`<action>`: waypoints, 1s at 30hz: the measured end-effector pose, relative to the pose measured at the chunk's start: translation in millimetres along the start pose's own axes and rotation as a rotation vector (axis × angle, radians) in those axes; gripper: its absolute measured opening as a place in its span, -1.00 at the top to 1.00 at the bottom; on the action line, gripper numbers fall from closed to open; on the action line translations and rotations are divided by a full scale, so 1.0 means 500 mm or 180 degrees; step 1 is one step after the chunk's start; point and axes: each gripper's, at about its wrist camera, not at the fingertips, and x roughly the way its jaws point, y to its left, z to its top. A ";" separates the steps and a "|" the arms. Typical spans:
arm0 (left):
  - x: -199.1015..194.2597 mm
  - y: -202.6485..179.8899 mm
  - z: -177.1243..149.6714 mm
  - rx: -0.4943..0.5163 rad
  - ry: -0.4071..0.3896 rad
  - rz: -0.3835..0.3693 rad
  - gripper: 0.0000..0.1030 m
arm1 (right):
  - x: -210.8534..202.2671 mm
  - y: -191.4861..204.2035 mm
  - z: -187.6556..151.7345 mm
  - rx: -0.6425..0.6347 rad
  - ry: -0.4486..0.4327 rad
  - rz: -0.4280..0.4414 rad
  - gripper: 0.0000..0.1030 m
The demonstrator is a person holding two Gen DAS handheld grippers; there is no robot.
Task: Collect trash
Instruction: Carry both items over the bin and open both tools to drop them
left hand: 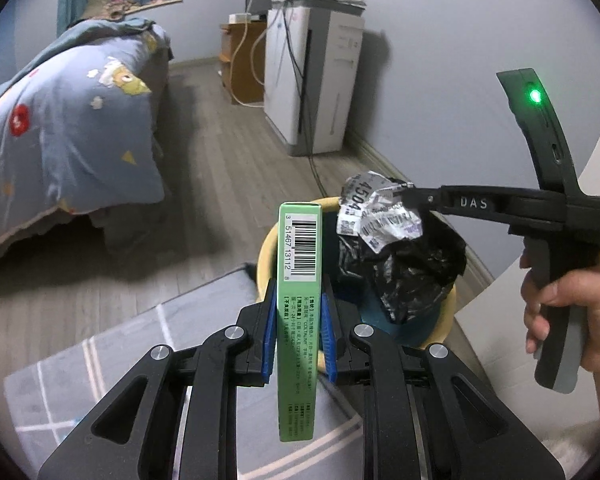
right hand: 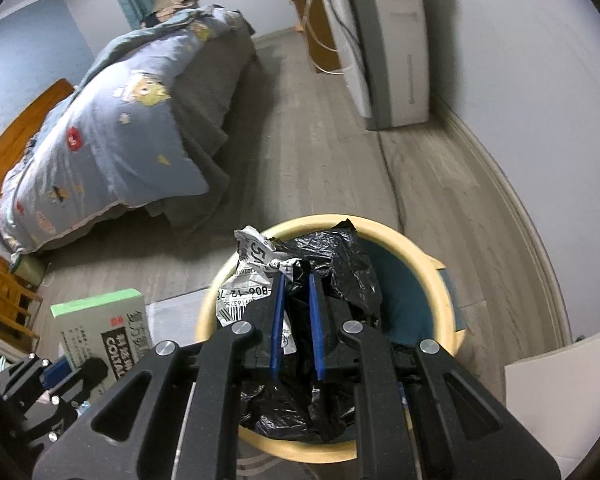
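My left gripper (left hand: pixel 299 312) is shut on a green medicine box (left hand: pixel 298 300) held upright, edge on, just left of the yellow bin (left hand: pixel 268 248). The box also shows in the right wrist view (right hand: pixel 100 320) with the left gripper (right hand: pixel 56 376) under it. My right gripper (right hand: pixel 296 280) is shut on a crumpled black bag with a white printed label (right hand: pixel 252 276) and holds it over the yellow bin (right hand: pixel 432 272). In the left wrist view the right gripper (left hand: pixel 410 196) holds that wad (left hand: pixel 380 216) above the bin's dark blue inside.
A bed with a blue quilt (left hand: pixel 68 120) stands at the left. A white appliance (left hand: pixel 316 76) with cables and a wooden cabinet (left hand: pixel 240 64) stand by the far wall. A grey rug (left hand: pixel 140 352) lies below the left gripper. A white surface (right hand: pixel 560 392) is at the right.
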 end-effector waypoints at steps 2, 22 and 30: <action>0.020 -0.013 0.010 0.0112 0.0007 0.0027 0.61 | 0.010 -0.018 -0.002 0.0062 0.0041 -0.0113 0.77; 0.148 -0.069 0.030 0.0318 0.0100 0.0105 0.33 | 0.045 -0.082 -0.018 0.0337 0.0116 -0.0261 0.74; 0.129 -0.042 0.019 0.0230 0.0007 0.0158 -0.32 | 0.046 -0.077 -0.017 0.0364 0.0126 -0.0274 0.69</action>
